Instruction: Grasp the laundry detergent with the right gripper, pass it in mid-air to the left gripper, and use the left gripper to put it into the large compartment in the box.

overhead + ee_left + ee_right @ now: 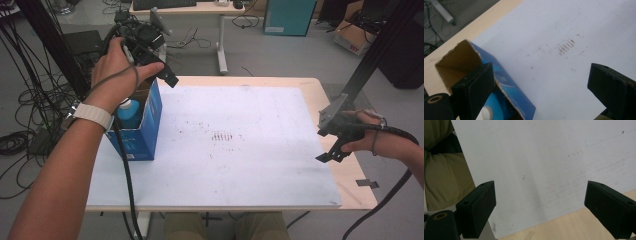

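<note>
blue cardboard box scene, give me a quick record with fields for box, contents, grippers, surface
box: open-topped blue cardboard box, upright at the left of the white board
contents: blue bottle with a white cap standing inside
left gripper: left gripper above the box's top edge, jaws open, nothing between them
right gripper: right gripper over the board's right edge, jaws open, empty
surface: white board on a pale wooden table, with faint brown marks mid-board

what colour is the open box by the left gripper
Blue outside, brown cardboard inside; the box shows best in the high view.
</note>
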Demonstrator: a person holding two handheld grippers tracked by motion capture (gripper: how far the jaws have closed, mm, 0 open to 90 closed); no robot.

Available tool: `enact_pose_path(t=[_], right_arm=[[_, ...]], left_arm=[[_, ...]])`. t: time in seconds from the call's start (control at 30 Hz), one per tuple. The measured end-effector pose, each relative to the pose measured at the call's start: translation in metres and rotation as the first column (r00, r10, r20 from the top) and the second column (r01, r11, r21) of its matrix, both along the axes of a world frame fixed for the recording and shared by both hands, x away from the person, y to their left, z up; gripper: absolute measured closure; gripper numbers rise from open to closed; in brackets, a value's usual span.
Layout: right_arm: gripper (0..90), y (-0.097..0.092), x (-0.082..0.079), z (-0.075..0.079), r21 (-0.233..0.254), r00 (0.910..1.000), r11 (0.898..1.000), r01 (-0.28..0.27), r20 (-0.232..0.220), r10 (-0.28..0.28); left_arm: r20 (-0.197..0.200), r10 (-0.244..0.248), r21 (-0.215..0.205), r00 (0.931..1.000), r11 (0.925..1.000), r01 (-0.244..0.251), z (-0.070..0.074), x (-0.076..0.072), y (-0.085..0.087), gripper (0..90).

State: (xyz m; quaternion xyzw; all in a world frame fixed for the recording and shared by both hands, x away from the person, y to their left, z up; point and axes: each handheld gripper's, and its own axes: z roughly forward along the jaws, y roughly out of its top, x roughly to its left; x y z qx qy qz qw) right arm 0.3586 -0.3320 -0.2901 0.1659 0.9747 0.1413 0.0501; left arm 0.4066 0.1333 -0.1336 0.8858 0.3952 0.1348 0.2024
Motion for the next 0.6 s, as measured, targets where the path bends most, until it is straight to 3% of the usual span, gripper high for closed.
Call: enact_pose_path(t=[0.07,0.37,0.43,0.6], right_arm=[[10.2,-0.001,-0.001,0.0,0.004,1.0,1.0,0.003,0.0,-0.003],[10.2,-0.004,-0.002,-0.002,0.008,0.9999,1.0,0.01,-0.005,-0.01],[10.2,-0.004,-0.002,-0.003,0.007,0.9999,1.0,0.008,-0.009,-0.008],[10.2,-0.003,-0.002,-0.004,0.008,0.9999,1.0,0.008,-0.013,-0.008]], left_arm=[[-0.012,-0.05,0.032,0.9987,0.9982,0.05,-0.002,0.0,-0.004,7.8],[-0.03,-0.144,0.049,0.9891,0.9882,0.145,-0.012,0.0,-0.02,7.7],[-0.034,-0.176,0.079,0.9838,0.9808,0.178,-0.015,-0.001,-0.025,7.7],[-0.045,-0.228,0.09,0.9726,0.9687,0.231,-0.021,-0.002,-0.036,7.7]])
